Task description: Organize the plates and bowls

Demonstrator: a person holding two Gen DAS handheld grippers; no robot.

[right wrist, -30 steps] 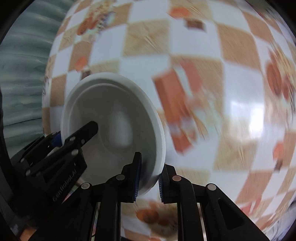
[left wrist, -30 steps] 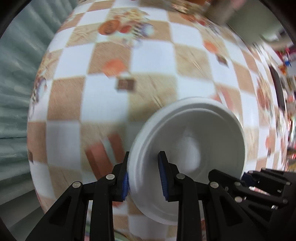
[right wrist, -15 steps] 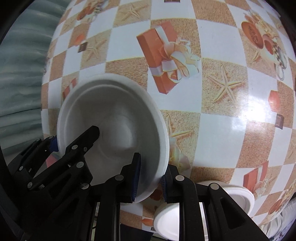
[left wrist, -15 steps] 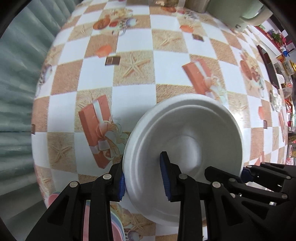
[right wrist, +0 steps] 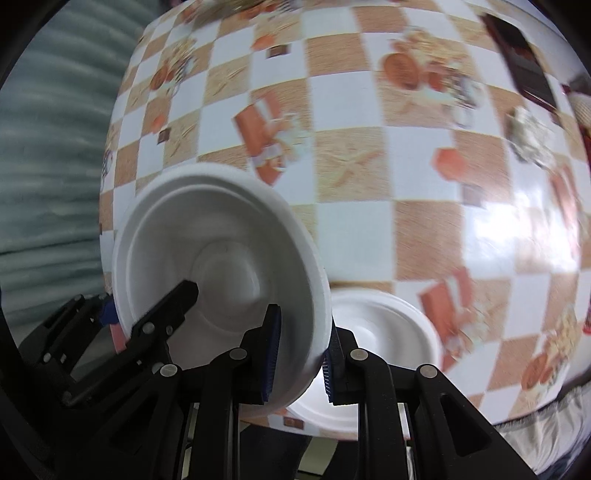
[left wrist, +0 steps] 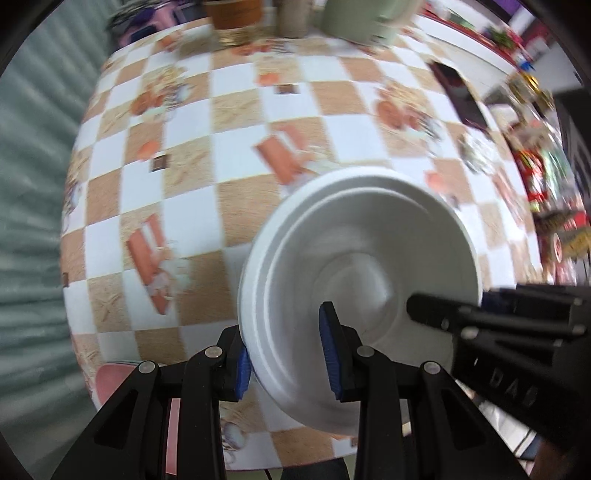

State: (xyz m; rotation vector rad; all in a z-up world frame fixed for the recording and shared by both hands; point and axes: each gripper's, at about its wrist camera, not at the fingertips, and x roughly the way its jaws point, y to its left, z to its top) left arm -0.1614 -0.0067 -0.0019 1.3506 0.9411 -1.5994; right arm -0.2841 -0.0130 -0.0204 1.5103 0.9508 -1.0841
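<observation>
A white foam bowl (left wrist: 362, 258) is held in the air over the checkered tablecloth by both grippers. My left gripper (left wrist: 286, 349) is shut on the bowl's left rim. My right gripper (right wrist: 299, 354) is shut on its right rim; the bowl (right wrist: 218, 254) fills the left of the right wrist view. A second white foam bowl (right wrist: 376, 325) rests on the table below and right of the held one. A pink plate (left wrist: 110, 376) shows at the table's near left edge.
The tablecloth (left wrist: 236, 110) has orange and white squares. At the far edge stand a green jug (left wrist: 354, 18), a brown pot (left wrist: 232, 18) and a jar. A dark phone (left wrist: 458, 96) lies at the right. A grey-green curtain (left wrist: 29, 184) hangs left.
Both grippers have pulled back and up with the bowl; more of the table's far edge shows now. The second white bowl has come more fully into the right wrist view.
</observation>
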